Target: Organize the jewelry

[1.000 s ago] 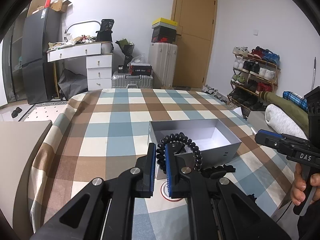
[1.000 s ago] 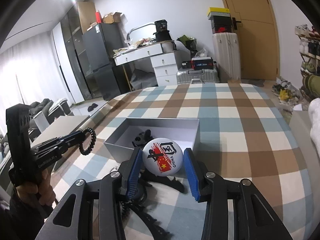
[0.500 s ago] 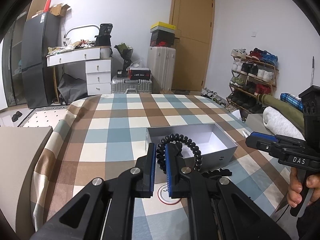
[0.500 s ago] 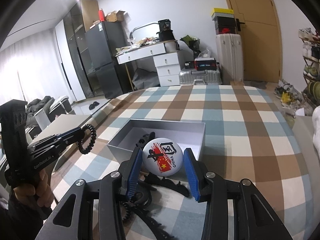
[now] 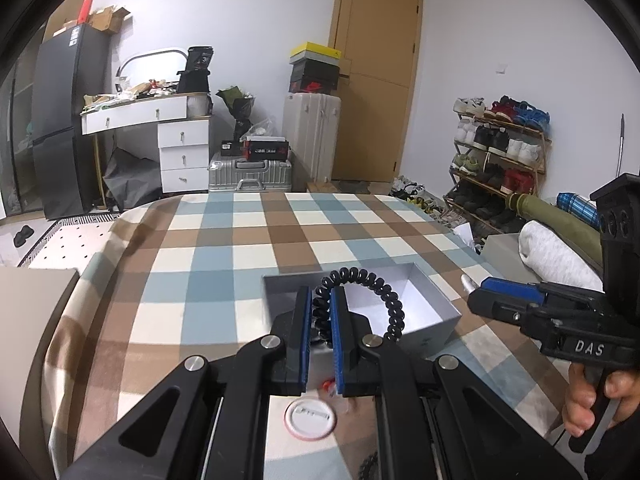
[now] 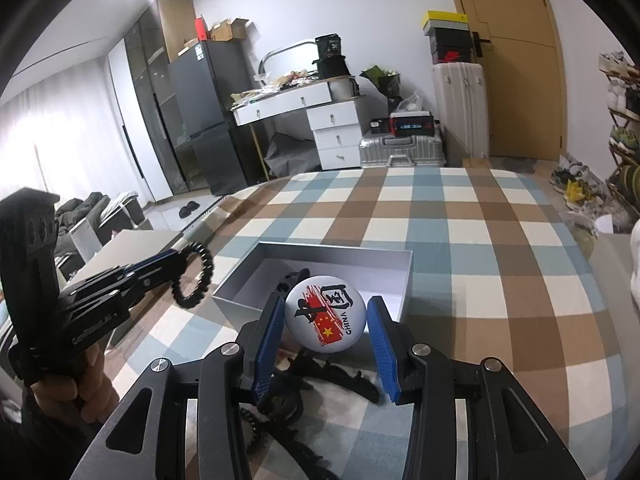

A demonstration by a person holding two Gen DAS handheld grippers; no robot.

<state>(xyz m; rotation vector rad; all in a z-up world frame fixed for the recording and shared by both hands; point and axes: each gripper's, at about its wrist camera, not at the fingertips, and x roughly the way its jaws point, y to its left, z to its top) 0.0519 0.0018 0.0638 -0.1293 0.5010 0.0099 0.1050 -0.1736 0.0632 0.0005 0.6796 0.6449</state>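
Note:
My left gripper [image 5: 321, 304] is shut on a black spiral hair tie [image 5: 376, 290] and holds it above the near wall of an open grey box [image 5: 440, 322]. It shows at the left of the right wrist view [image 6: 182, 262], with the hair tie [image 6: 198, 280] hanging left of the box [image 6: 360, 250]. My right gripper [image 6: 326, 312] is shut on a round white badge [image 6: 325, 313] with red and black print, held over the box's near edge. A black item [image 6: 290, 278] lies inside the box. The right gripper [image 5: 478, 290] shows at the right of the left wrist view.
The box sits on a checked cloth [image 6: 460, 240]. Black jewelry pieces [image 6: 332, 376] lie on the cloth under my right gripper. A second white round badge [image 5: 310, 418] lies under my left gripper. A grey block [image 5: 500, 246] and rolled bedding [image 5: 556, 252] stand to the right.
Both grippers have risen and drawn back slightly, so the box appears lower and farther. Each grip is unchanged.

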